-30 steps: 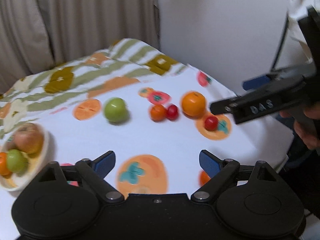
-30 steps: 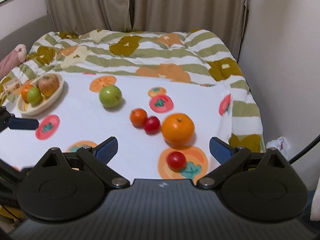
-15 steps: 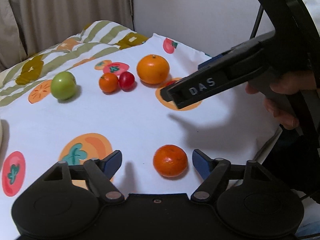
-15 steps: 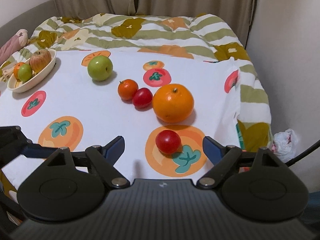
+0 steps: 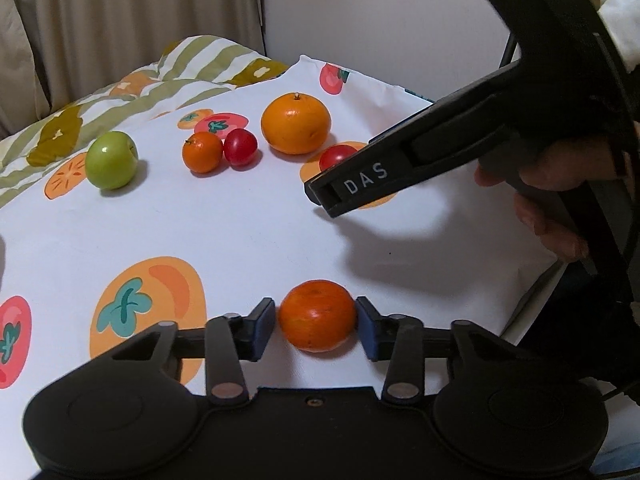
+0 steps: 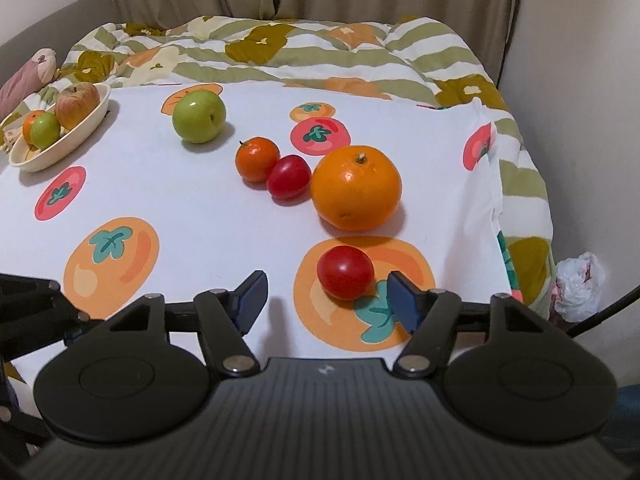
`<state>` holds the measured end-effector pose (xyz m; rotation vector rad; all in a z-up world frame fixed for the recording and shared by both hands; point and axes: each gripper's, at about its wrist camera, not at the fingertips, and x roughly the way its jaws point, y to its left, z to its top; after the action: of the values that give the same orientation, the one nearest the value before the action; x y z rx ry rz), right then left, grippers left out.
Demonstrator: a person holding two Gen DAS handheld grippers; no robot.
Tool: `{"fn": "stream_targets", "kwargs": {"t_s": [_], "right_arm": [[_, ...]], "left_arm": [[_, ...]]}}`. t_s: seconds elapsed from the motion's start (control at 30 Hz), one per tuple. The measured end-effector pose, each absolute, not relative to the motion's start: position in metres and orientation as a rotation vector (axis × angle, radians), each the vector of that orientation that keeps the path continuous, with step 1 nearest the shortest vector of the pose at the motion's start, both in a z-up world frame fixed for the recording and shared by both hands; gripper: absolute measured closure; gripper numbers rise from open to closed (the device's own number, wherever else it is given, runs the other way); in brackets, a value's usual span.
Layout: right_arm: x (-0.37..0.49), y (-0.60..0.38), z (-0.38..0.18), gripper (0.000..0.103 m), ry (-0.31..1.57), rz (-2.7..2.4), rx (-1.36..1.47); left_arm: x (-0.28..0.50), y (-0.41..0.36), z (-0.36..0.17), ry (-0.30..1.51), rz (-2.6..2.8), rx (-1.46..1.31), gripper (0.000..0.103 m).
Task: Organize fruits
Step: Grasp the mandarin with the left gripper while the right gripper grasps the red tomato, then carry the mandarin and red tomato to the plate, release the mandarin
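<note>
My left gripper [image 5: 316,326] is shut on a small orange tangerine [image 5: 317,316] at the table's front edge, both blue pads against its sides. My right gripper [image 6: 326,300] is open; a red tomato [image 6: 345,272] lies between its fingers, close to the right one, untouched. Farther back lie a big orange [image 6: 356,187], a second red tomato [image 6: 289,176], a small tangerine [image 6: 257,159] and a green apple [image 6: 199,117]. A cream bowl [image 6: 80,132] at the far left holds an apple and two small fruits.
The white cloth [image 6: 200,208] with printed fruit covers the table; its right edge drops off near the wall. A striped quilt [image 6: 280,52] lies behind. The right gripper's arm [image 5: 420,160] crosses the left wrist view above the cloth.
My left gripper moved forward and closed on the near tangerine. My right gripper advanced so the near tomato now lies between its fingers, which have narrowed somewhat.
</note>
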<state>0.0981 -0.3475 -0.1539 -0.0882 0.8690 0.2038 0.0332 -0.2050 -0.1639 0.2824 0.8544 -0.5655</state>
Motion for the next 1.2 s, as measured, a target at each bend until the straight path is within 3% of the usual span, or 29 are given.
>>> {"fn": "stream_targets", "kwargs": {"t_s": [0.47, 0.7, 1.2], "right_arm": [[0.107, -0.347, -0.166, 0.039, 0.871, 0.188, -0.07], [0.111, -0.351, -0.166, 0.054, 0.868, 0.147, -0.052], [0.111, -0.326, -0.13, 0.054, 0.799, 0.216, -0.046]], "left_arm": [[0.034, -0.198, -0.162, 0.856, -0.54, 0.259, 0.06], [0.039, -0.185, -0.161, 0.856, -0.477, 0.217, 0.061], [0.04, -0.151, -0.125, 0.777, -0.364, 0.157, 0.061]]}}
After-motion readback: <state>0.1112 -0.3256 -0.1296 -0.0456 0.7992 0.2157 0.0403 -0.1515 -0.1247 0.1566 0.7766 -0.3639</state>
